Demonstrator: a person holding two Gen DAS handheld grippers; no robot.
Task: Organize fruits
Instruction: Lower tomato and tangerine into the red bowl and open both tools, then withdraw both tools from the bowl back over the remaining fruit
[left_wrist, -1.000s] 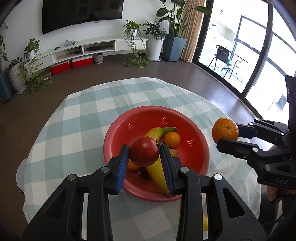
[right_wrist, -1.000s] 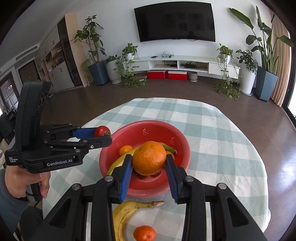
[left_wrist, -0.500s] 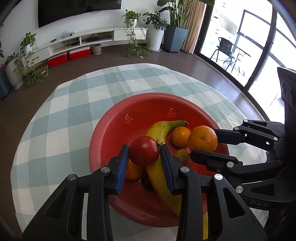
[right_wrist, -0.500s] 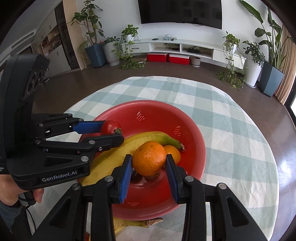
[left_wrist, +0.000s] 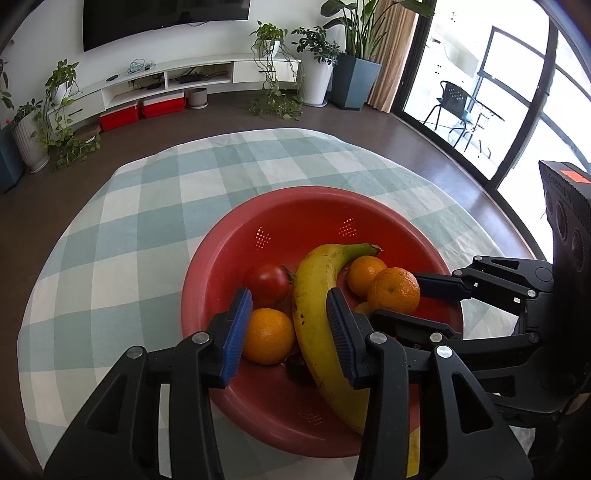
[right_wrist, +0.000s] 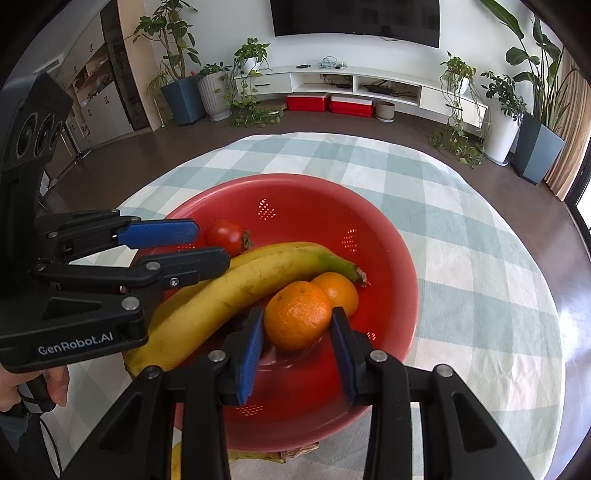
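Two views inspected. Left wrist: our left tongs (left_wrist: 288, 328) have just been opening, released; tomato (left_wrist: 267, 282) lies free in the red bowl (left_wrist: 207, 266). Right wrist: our right tongs (right_wrist: 297, 343) grasp an orange (right_wrist: 297, 319) over the bowl.

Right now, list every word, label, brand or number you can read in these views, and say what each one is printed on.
"GenRobot.AI": white lettering on the black body of the left gripper, seen in the right wrist view.
Embossed lettering along the top edge of the right gripper's camera housing, beside an orange sticker: too small and blurred to read.
No other readable text; the fruit and the red bowl show none.
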